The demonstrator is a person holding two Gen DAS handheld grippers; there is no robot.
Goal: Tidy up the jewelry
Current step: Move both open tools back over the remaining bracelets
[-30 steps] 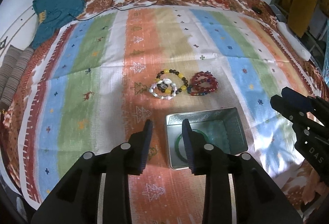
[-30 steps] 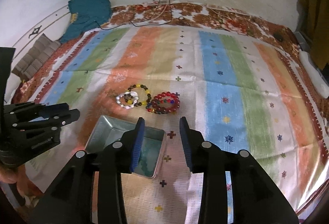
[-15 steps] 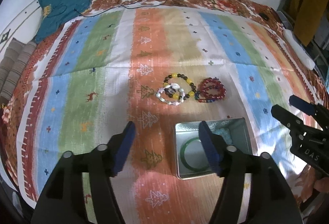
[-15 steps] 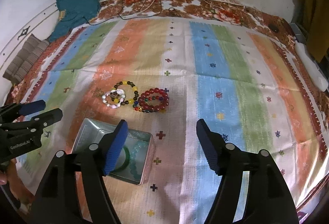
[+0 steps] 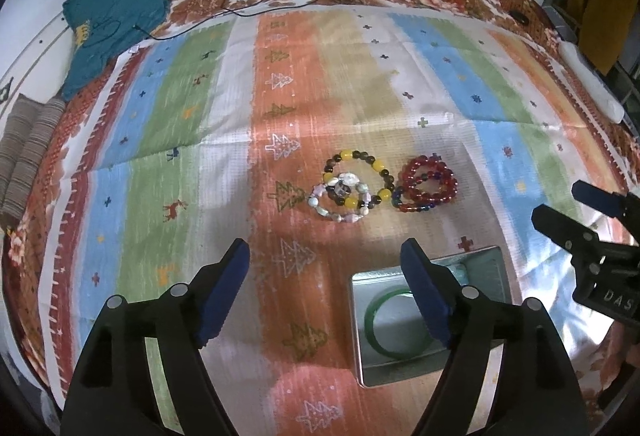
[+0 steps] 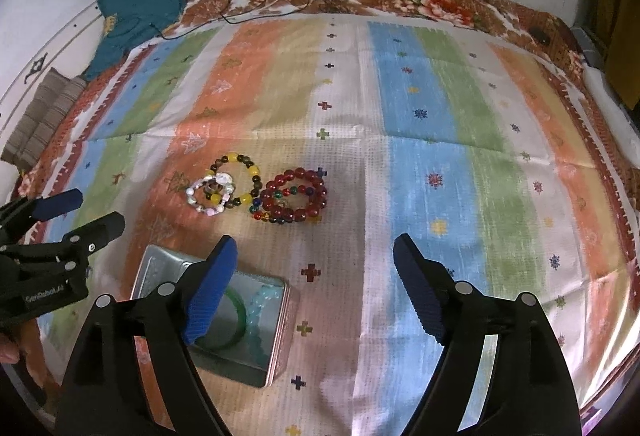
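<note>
striped woven cloth (image 5: 224,108) bears round beaded bracelets (image 5: 352,188), a rectangular metal tin (image 5: 492,268); both grippers' fingers (image 6: 208,288) just spread, empty.

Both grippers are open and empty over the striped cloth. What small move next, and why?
Probably ease the right gripper forward and down over the red bead bracelet. Its jaws have just been opening with nothing between them, and that bracelet lies loose on the cloth, nearest its side, while the metal tin already holds a green bangle.
</note>
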